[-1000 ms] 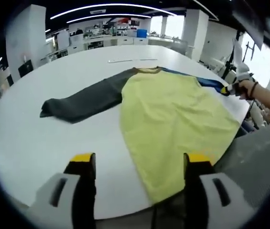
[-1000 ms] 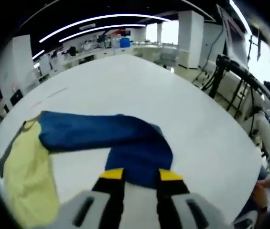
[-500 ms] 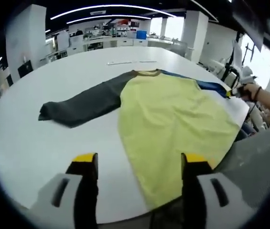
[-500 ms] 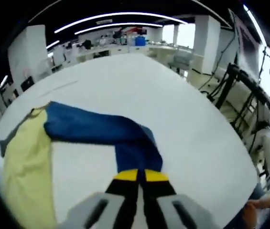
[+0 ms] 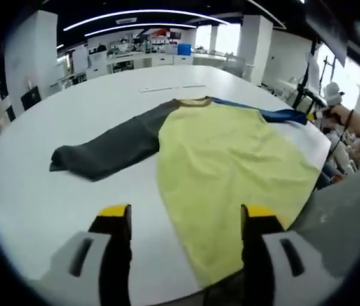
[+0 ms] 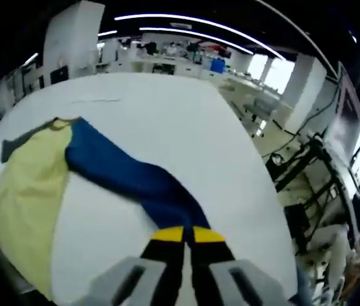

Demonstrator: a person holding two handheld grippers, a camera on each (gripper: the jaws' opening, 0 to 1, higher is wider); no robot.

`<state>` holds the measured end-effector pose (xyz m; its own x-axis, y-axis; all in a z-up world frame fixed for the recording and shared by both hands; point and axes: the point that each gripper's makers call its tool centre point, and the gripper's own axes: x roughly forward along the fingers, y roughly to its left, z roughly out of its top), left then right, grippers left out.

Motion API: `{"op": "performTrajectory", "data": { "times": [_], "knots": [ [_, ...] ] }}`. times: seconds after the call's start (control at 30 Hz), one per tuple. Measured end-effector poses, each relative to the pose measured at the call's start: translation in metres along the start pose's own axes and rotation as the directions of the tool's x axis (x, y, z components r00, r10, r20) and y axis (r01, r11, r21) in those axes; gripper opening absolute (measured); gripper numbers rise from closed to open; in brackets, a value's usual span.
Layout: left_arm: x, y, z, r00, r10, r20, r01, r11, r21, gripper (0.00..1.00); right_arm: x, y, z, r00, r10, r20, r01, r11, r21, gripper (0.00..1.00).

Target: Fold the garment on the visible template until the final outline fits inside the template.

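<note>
Two claws at work: right claw (image 6: 188, 234) clamped on blue sleeve (image 6: 132, 182), left claw (image 5: 185, 213) wide open, empty, near shirt (image 5: 224, 159) spread on bench (image 5: 39, 197). Sleeve fold underway; next, probably carry sleeve across yellow body.

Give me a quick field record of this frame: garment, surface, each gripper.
garment: long-sleeved shirt, yellow body, spread flat, unfolded
grey sleeve: stretched out flat on the table
blue sleeve: extended, its end pinched in the right gripper
surface: white table
left gripper: jaws apart, holding nothing, near the shirt's hem
right gripper: jaws together on the blue sleeve
template: cannot make one out
</note>
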<state>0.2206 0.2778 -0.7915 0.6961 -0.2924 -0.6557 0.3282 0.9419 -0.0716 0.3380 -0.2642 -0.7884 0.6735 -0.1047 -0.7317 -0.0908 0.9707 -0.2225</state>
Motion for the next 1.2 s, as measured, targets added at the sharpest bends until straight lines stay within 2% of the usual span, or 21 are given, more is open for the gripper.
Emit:
{"op": "performTrajectory", "data": {
  "times": [0.17, 0.27, 0.37, 0.43, 0.6, 0.7, 0.73, 0.83, 0.9, 1.03, 1.07, 1.17, 1.2],
  "knots": [
    [0.001, -0.005, -0.002, 1.0, -0.012, -0.005, 0.012, 1.0, 0.003, 0.66, 0.002, -0.017, 0.006, 1.0, 0.004, -0.01, -0.005, 0.999, -0.04, 0.0],
    [0.001, -0.008, -0.002, 1.0, -0.016, -0.009, 0.016, 1.0, 0.006, 0.66, 0.002, -0.016, 0.006, 0.999, 0.032, -0.023, -0.034, 0.996, -0.088, 0.0],
    [0.001, -0.005, -0.002, 1.0, -0.016, -0.01, 0.016, 1.0, 0.01, 0.66, 0.01, -0.018, 0.012, 0.996, 0.084, -0.019, -0.086, 0.985, -0.148, 0.0],
    [0.0, -0.006, 0.0, 1.0, -0.013, -0.011, 0.014, 1.0, 0.013, 0.66, 0.015, -0.027, 0.012, 0.996, 0.079, -0.037, -0.084, 0.982, -0.169, 0.0],
    [0.001, -0.002, 0.0, 1.0, -0.011, -0.009, 0.011, 1.0, 0.017, 0.66, 0.021, -0.028, 0.024, 0.994, 0.097, -0.05, -0.106, 0.963, -0.248, 0.0],
    [0.001, -0.006, 0.0, 1.0, -0.014, -0.014, 0.014, 1.0, 0.021, 0.66, 0.032, -0.036, 0.019, 0.993, 0.09, -0.072, -0.107, 0.953, -0.284, 0.0],
    [0.002, -0.006, 0.0, 1.0, -0.015, -0.017, 0.016, 1.0, 0.023, 0.65, 0.03, -0.031, 0.021, 0.992, 0.094, -0.079, -0.113, 0.949, -0.294, 0.0],
    [0.002, -0.008, 0.001, 1.0, -0.018, -0.019, 0.019, 0.999, 0.028, 0.65, 0.042, -0.031, 0.017, 0.992, 0.099, -0.081, -0.118, 0.948, -0.295, 0.0],
    [0.002, -0.008, 0.002, 1.0, -0.018, -0.02, 0.019, 0.999, 0.031, 0.65, 0.048, -0.041, 0.017, 0.991, 0.101, -0.086, -0.121, 0.953, -0.278, 0.0],
    [0.002, -0.01, 0.005, 1.0, -0.019, -0.021, 0.019, 0.999, 0.038, 0.65, 0.054, -0.039, 0.014, 0.988, 0.121, -0.093, -0.139, 0.964, -0.226, 0.0],
    [0.002, -0.009, 0.005, 1.0, -0.017, -0.02, 0.018, 0.999, 0.038, 0.65, 0.055, -0.04, 0.012, 0.989, 0.125, -0.085, -0.139, 0.972, -0.192, 0.0],
    [0.004, -0.005, 0.002, 1.0, -0.014, -0.024, 0.015, 0.999, 0.038, 0.65, 0.06, -0.038, 0.005, 0.988, 0.131, -0.08, -0.142, 0.978, -0.155, 0.0],
    [0.004, -0.005, 0.001, 1.0, -0.014, -0.025, 0.015, 0.999, 0.037, 0.65, 0.061, -0.042, 0.008, 0.988, 0.137, -0.074, -0.146, 0.98, -0.132, 0.0]
  ]
}}
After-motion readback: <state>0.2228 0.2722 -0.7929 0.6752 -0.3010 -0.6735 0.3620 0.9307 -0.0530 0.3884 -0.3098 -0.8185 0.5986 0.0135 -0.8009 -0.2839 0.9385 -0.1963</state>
